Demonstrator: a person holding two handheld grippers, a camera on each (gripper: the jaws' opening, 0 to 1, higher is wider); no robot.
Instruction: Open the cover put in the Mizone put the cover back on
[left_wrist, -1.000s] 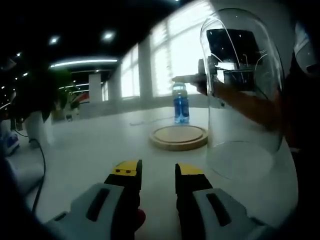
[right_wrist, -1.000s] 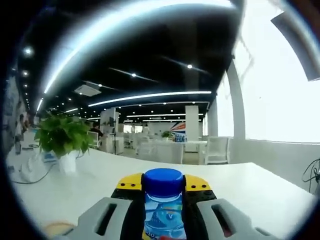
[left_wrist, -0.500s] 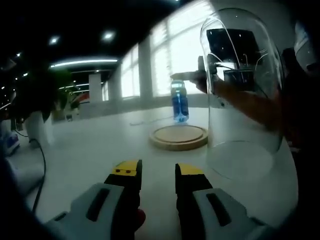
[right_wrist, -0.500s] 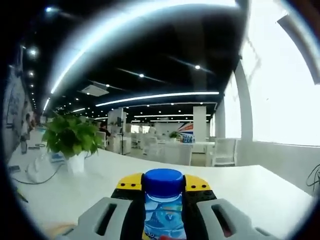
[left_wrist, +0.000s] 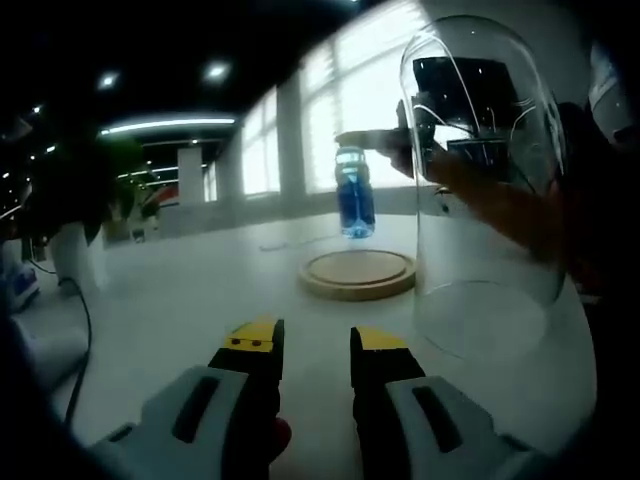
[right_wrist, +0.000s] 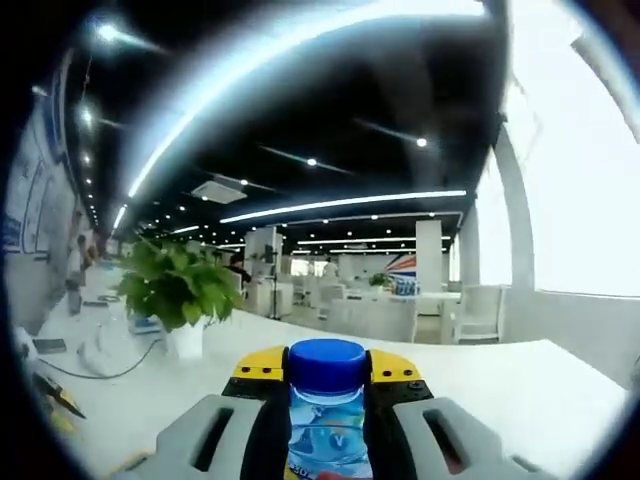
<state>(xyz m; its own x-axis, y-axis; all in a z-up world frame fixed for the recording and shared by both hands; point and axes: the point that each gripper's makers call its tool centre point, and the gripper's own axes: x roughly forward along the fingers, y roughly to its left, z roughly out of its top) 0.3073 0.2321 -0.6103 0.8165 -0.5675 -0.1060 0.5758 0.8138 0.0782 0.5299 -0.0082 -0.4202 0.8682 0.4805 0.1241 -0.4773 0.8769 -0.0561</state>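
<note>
With the Mizone bottle (left_wrist: 355, 195) pinched in the right gripper (right_wrist: 327, 400) above the round wooden base (left_wrist: 358, 272), it should go down upright onto its centre, while the left gripper (left_wrist: 313, 345), jaws spread and empty, waits near the glass dome cover (left_wrist: 485, 180) standing just beside that base.

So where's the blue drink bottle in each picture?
Left gripper view: the blue bottle hangs in the air above the round wooden base, held by the right gripper, left of the glass dome.
Right gripper view: the bottle sits bottom centre, clamped between the yellow-tipped jaws.
Shared landmark: the potted plant on the white table.
</note>
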